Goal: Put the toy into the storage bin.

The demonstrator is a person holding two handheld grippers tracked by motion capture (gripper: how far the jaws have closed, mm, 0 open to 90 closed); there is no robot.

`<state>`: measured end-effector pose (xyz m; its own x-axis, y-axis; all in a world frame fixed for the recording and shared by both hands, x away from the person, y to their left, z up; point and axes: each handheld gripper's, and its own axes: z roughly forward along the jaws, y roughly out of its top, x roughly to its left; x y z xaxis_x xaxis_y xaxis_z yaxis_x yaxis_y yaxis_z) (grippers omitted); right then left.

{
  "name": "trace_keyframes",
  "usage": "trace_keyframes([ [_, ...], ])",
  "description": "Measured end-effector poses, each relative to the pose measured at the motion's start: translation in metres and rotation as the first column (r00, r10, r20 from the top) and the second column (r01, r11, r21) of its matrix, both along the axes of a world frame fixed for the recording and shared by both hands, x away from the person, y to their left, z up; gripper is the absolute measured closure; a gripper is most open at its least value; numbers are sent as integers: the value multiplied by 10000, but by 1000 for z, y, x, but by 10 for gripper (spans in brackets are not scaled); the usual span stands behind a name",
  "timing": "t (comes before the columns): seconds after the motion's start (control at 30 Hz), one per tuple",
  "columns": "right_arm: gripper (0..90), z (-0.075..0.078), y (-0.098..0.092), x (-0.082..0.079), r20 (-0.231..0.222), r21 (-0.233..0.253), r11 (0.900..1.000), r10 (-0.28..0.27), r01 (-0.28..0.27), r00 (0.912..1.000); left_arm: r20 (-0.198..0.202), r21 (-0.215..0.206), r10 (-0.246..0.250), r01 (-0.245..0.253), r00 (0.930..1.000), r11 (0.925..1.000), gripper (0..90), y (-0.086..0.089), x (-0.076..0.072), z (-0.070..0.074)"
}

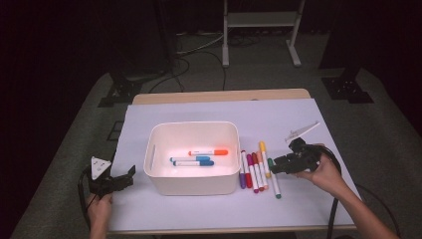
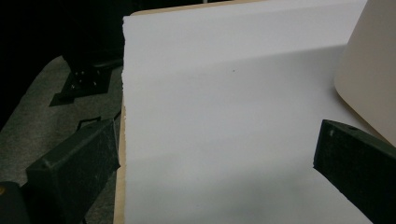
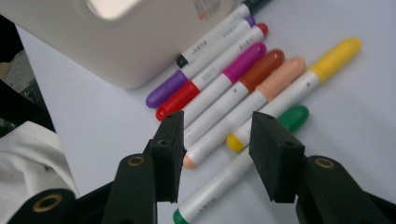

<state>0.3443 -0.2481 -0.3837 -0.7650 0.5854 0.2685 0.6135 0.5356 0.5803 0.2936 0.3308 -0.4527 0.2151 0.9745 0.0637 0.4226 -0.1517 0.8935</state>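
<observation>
Clearly the work is loading markers into the white bin [image 1: 193, 157], which sits mid-frame in the high view on the paper-covered desk [image 1: 149, 209]. Three markers, one orange-capped [image 1: 209, 152] and two blue-capped, already lie on its floor. At the lower right of that view my right hand-held gripper [image 1: 274, 168] hovers over the row of loose markers [image 1: 259, 172] lined up just right of the bin, handy for picking. At the lower left my left hand-held gripper [image 1: 130, 174] idles beside the bin, apart from it, probably parked out of the way.

From the left gripper view, I see its matte black jaws spread wide with nothing between them, over smooth white paper; the bin's rounded plastic wall [image 2: 369, 74] fills the upper right.

From the right gripper view, my jaws stand apart and empty, their pads foam-like and blocky, framing the peach-capped marker [image 3: 243, 112] and the yellow one [image 3: 299, 88]. I judge one of these the next pick. The barrels are glossy white cylinders with rounded caps, likely to roll.
</observation>
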Motion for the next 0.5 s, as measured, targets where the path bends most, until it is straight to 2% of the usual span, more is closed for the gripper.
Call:
trace_keyframes([
  [0.23, 539, -22, -8, -1, -140, -482, 9975, -525, 518, 9985, -5, 3, 11, -11, 10000, 10000, 0, 0, 0, 0],
  [0.5, 529, -39, -2, -4, -30, -933, 9925, -793, 787, 9968, 8, 20, 6, -6, 10000, 10000, 0, 0, 0, 0],
])
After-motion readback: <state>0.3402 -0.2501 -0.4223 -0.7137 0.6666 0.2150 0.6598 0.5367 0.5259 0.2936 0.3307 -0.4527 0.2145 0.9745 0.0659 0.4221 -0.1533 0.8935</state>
